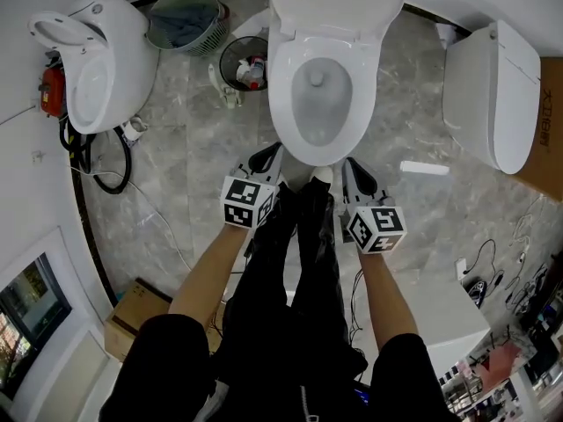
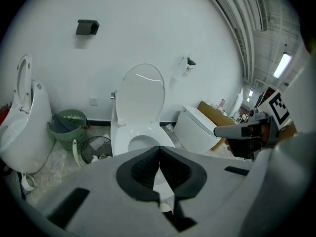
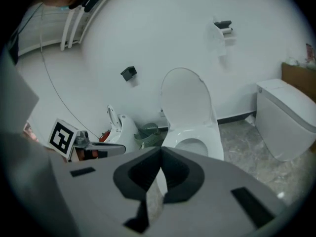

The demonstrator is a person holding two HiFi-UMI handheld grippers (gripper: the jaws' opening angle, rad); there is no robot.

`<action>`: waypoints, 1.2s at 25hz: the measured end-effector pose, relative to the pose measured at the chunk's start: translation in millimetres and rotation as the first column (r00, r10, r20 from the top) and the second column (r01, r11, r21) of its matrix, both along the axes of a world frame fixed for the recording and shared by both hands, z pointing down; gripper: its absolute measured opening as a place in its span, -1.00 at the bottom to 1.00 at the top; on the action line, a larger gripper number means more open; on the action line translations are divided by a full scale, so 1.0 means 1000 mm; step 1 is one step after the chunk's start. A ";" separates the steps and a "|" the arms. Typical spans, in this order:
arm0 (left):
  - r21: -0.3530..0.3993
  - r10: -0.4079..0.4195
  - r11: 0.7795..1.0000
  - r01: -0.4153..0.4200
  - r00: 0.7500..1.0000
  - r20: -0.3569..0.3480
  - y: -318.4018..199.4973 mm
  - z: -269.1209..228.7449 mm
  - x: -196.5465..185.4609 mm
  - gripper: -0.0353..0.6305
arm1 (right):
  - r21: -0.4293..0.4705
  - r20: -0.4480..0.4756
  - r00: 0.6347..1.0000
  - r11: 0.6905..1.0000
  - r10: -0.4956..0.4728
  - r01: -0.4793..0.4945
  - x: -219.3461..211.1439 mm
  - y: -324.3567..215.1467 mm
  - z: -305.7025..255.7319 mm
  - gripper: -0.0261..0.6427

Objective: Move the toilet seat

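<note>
A white toilet (image 1: 321,95) stands against the wall just ahead of the person's feet. Its lid (image 1: 334,3) is raised against the wall and the seat ring (image 1: 283,104) lies down on the bowl. My left gripper (image 1: 266,158) hangs near the bowl's front left, shut and empty. My right gripper (image 1: 357,174) hangs by the bowl's front right, also shut with nothing in it. Neither touches the toilet. In the left gripper view the closed left gripper (image 2: 159,154) points at the seat ring (image 2: 140,135); in the right gripper view the closed right gripper (image 3: 160,159) points at the seat ring (image 3: 195,141).
A second toilet (image 1: 97,69) with cables (image 1: 106,161) stands at the left, a third (image 1: 493,95) at the right. A green basket (image 1: 185,18) and a black wire bin (image 1: 244,62) sit left of the bowl. A cardboard box (image 1: 136,310) lies near left.
</note>
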State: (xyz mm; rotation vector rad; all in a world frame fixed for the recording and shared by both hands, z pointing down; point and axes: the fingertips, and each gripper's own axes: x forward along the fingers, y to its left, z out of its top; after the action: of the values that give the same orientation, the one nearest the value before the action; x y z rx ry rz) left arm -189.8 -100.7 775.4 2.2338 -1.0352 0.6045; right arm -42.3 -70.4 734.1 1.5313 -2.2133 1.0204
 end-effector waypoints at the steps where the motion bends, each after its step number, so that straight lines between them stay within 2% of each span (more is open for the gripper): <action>1: -0.041 -0.015 0.999 0.014 1.000 -0.017 0.003 0.012 0.002 -0.87 | -0.028 0.025 1.000 1.000 -0.001 0.001 0.000 0.003 0.011 -0.89; 2: -0.093 -0.034 0.995 0.030 0.998 -0.044 0.007 0.024 0.004 -0.82 | -0.061 0.047 0.999 0.998 0.010 -0.007 0.002 0.005 0.023 -0.79; 4: -0.205 -0.090 0.976 0.067 0.990 -0.107 0.013 0.048 0.006 -0.35 | -0.117 0.082 0.995 0.992 0.056 -0.046 0.006 0.007 0.046 -0.58; 6: -0.301 -0.163 0.947 0.114 0.976 -0.145 0.018 0.071 0.000 -0.25 | -0.154 0.092 0.990 0.984 0.108 -0.093 0.007 0.009 0.069 -0.35; 8: -0.379 -0.230 0.912 0.155 0.960 -0.162 0.023 0.095 -0.004 -0.14 | -0.194 0.099 0.983 0.972 0.153 -0.132 0.010 0.012 0.094 -0.27; 10: -0.434 -0.278 0.883 0.181 0.945 -0.171 0.028 0.117 -0.005 -0.11 | -0.246 0.109 0.975 0.955 0.195 -0.164 0.013 0.019 0.119 -0.23; 13: -0.480 -0.301 0.857 0.184 0.937 -0.177 0.034 0.152 -0.002 -0.06 | -0.324 0.131 0.949 0.917 0.288 -0.234 0.021 0.025 0.158 -0.21; 15: -0.522 -0.310 0.833 0.184 0.936 -0.166 0.046 0.174 -0.004 -0.06 | -0.387 0.143 0.921 0.877 0.363 -0.286 0.025 0.034 0.184 -0.20; 18: -0.578 -0.352 0.792 0.198 0.921 -0.168 0.057 0.201 0.000 -0.03 | -0.469 0.156 0.886 0.822 0.436 -0.323 0.031 0.044 0.220 -0.18; 21: -0.613 -0.376 0.765 0.200 0.911 -0.172 0.061 0.226 0.007 0.00 | -0.529 0.174 0.844 0.771 0.507 -0.354 0.034 0.046 0.249 -0.16; 23: -0.634 -0.389 0.747 0.203 0.906 -0.169 0.063 0.241 0.010 0.01 | -0.565 0.180 0.818 0.738 0.546 -0.368 0.033 0.046 0.267 -0.07; 27: -0.674 -0.459 0.702 0.231 0.870 -0.179 0.066 0.260 0.014 0.01 | -0.610 0.169 0.804 0.701 0.570 -0.369 0.031 0.052 0.299 -0.04; 30: -0.705 -0.503 0.673 0.225 0.837 -0.213 0.065 0.265 0.026 0.00 | -0.622 0.181 0.786 0.687 0.592 -0.374 0.031 0.050 0.312 -0.03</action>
State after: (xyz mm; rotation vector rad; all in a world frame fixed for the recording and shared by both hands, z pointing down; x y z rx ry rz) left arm -164.1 -35.5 1040.7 1.3720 -0.8522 0.2484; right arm -11.0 -20.7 1045.9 1.7689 -1.4343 2.0644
